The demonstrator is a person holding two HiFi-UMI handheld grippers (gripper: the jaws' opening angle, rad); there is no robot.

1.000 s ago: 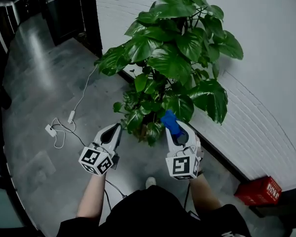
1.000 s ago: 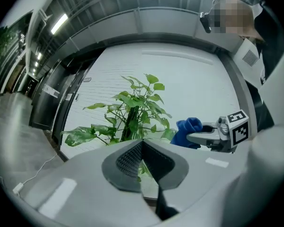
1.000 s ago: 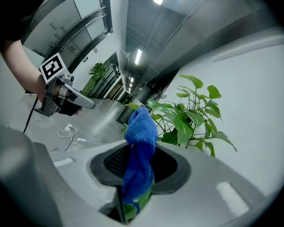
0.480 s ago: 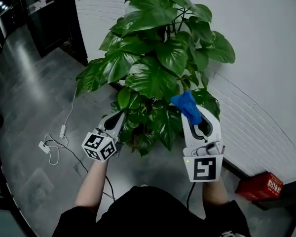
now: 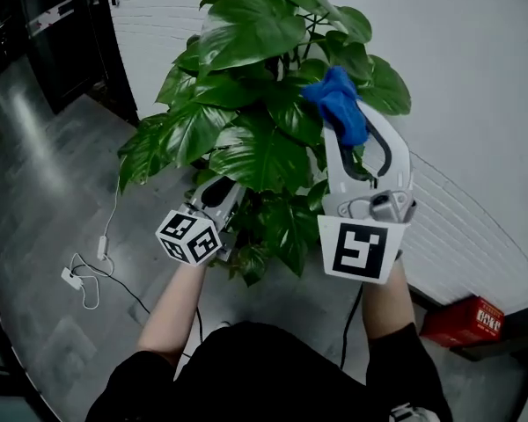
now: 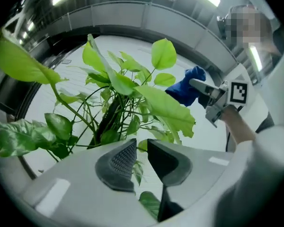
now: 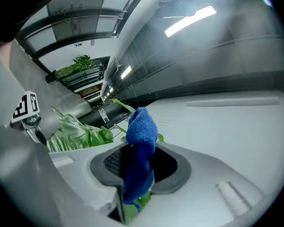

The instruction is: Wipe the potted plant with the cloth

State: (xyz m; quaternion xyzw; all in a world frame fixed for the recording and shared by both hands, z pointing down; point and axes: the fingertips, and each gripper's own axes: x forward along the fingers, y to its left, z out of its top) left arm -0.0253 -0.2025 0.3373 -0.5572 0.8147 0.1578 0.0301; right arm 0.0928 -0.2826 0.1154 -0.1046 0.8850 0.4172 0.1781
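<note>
The head view looks down over the potted plant (image 5: 255, 148) standing by a white brick wall (image 5: 475, 209); its broad, glossy, heart-shaped leaves hide the pot. Only this view takes in the grey floor with one white cable (image 5: 88, 275) lying on it and one red crate (image 5: 465, 323) at the foot of the wall.

There are two grippers, both of smooth pale plastic, each with one black-and-white marker cube. The right gripper (image 5: 352, 130) is raised to the upper foliage, its jaws clamped on the single blue cloth (image 5: 339, 104) – a nubbly, towel-like fabric bunched above the tips. The right gripper view alone shows the grip itself: the cloth (image 7: 141, 126) is squeezed between the dark ribbed pads of the right gripper (image 7: 141, 167), one end standing up as a rounded tuft and the other hanging below, with plant leaves (image 7: 80, 136) off to the left.

The left gripper (image 5: 218, 192) sits lower, its tips lost among the leaves in the head view. The left gripper view settles it – the jaws of the left gripper (image 6: 142, 148) have just been opening and stand a narrow slit apart with nothing pinched between them; small leaves show beyond the gap. That view also shows the plant's (image 6: 118, 84) thin stems from the side, and the cloth (image 6: 187, 89) near a pale leaf.
</note>
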